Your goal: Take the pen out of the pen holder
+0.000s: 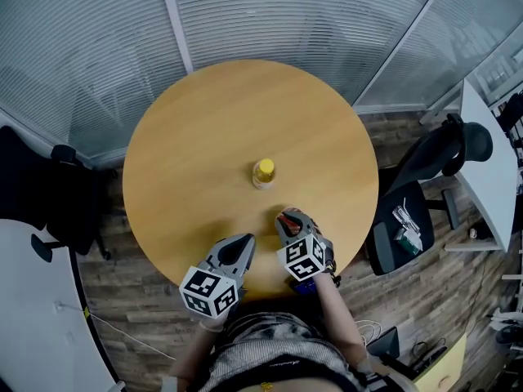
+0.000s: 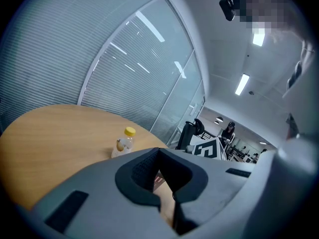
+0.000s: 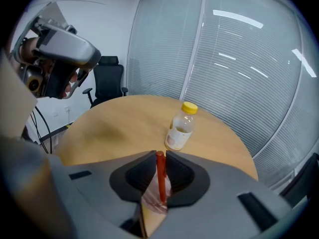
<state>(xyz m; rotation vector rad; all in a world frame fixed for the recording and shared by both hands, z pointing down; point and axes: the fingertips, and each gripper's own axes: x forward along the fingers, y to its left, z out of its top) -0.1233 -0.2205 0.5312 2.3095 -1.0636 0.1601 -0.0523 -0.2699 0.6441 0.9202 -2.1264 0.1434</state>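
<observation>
A red pen [image 3: 160, 176] stands upright in a clear plastic pen holder [image 3: 151, 197], near the front edge of the round wooden table [image 1: 204, 137]. My right gripper [image 3: 160, 156] is shut on the pen's upper end; in the head view it [image 1: 288, 217] covers the holder, and only a bit of red shows at its tip. The pen's lower end is still inside the holder. My left gripper [image 1: 245, 242] hangs just left of the right one, over the table's front edge. Its jaws [image 2: 158, 152] are shut with nothing between them.
A small bottle [image 1: 263, 172] with a yellow cap stands at the table's middle, beyond both grippers [image 3: 180, 127]. Black office chairs stand to the right [image 1: 433, 162] and left [image 1: 49, 186] of the table. Glass walls with blinds [image 1: 286, 15] run behind it.
</observation>
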